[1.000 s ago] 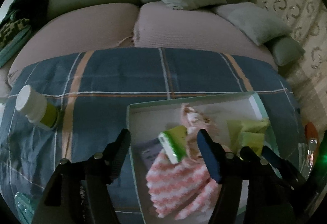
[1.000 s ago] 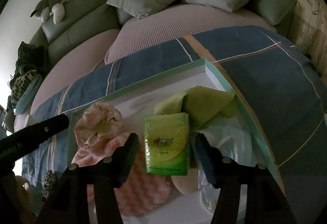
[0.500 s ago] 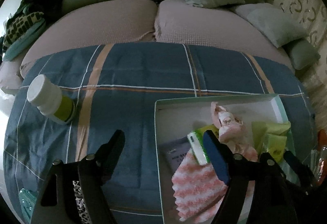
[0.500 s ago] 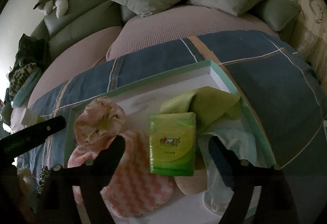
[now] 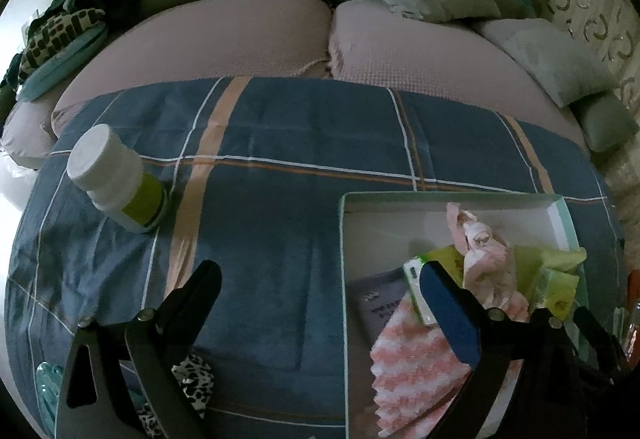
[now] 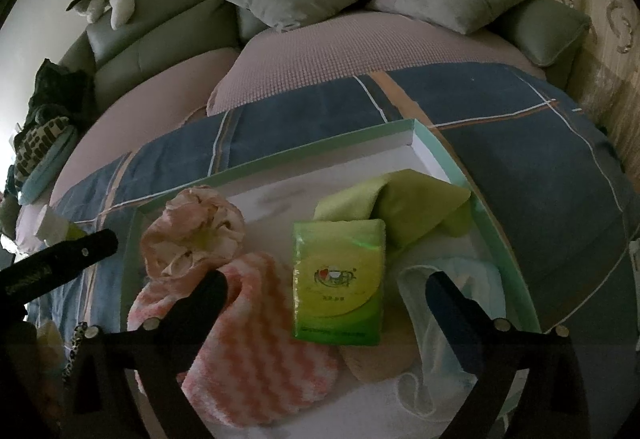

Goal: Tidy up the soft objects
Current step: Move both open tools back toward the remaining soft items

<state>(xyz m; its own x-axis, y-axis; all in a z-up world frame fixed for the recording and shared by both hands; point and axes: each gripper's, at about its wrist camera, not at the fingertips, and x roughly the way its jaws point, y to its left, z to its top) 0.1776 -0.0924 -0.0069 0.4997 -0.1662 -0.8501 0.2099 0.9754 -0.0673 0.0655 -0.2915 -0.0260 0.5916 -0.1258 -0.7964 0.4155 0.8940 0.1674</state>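
Inside the tray (image 6: 496,199) on the bed, the tissue pack (image 6: 338,279) is lying at 12 o'clock of the right gripper (image 6: 324,289); its jaws are opening, pressing nothing; the left gripper (image 5: 320,283) is opening too, over the blanket (image 5: 280,239); the pack looks light and soft, probably slippery; better grasping across its long edges.

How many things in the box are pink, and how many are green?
Pink: 2, the flower-shaped cloth and the wavy striped cloth.
Green: 2, the tissue pack and the folded cloth.
Total: 4.
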